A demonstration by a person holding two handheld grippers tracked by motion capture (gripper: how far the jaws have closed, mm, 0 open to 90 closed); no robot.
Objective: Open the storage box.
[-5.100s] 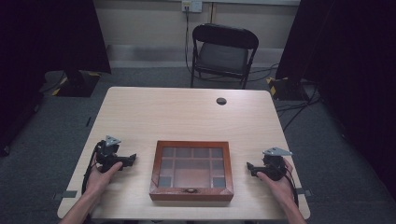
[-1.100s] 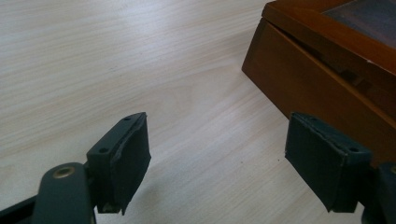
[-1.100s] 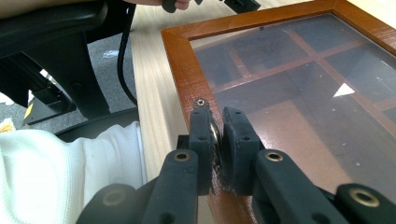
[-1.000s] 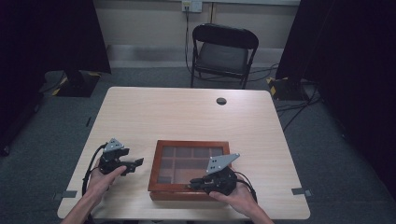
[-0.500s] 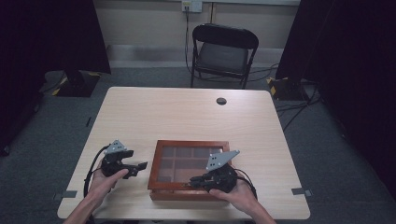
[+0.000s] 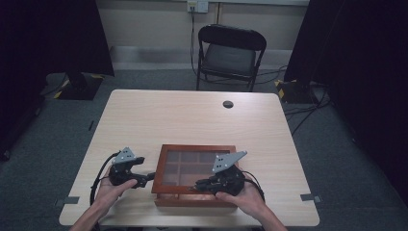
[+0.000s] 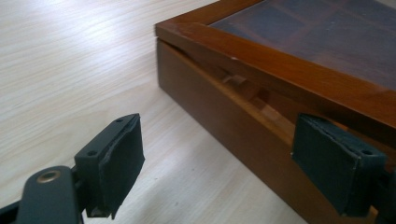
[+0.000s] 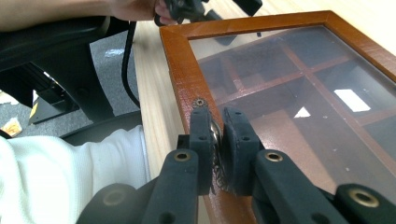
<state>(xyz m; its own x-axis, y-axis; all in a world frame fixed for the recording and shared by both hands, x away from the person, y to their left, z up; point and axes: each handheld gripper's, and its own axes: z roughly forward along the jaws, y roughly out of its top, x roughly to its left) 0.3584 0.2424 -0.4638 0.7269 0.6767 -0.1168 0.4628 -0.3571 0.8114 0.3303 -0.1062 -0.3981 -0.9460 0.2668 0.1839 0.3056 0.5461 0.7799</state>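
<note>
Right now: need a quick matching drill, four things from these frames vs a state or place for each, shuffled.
Things:
1. left tongs
2. right tongs
3. box lid
4. chair

States/places:
A. lifted a crack off the box
B. shut on a small metal catch at the lid's front edge
C. open, beside the box's side
D. beyond the table's far edge

Pairs: 1-C, 2-B, 3-A, 4-D

Right gripper [image 8: 217,140] fingers pinched on box clasp [image 8: 215,135]

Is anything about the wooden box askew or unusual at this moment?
Yes. The wooden box has its glass lid slightly raised: a gap shows along the side, under the lid frame. The right gripper is shut on a small metal clasp at the front edge.
</note>
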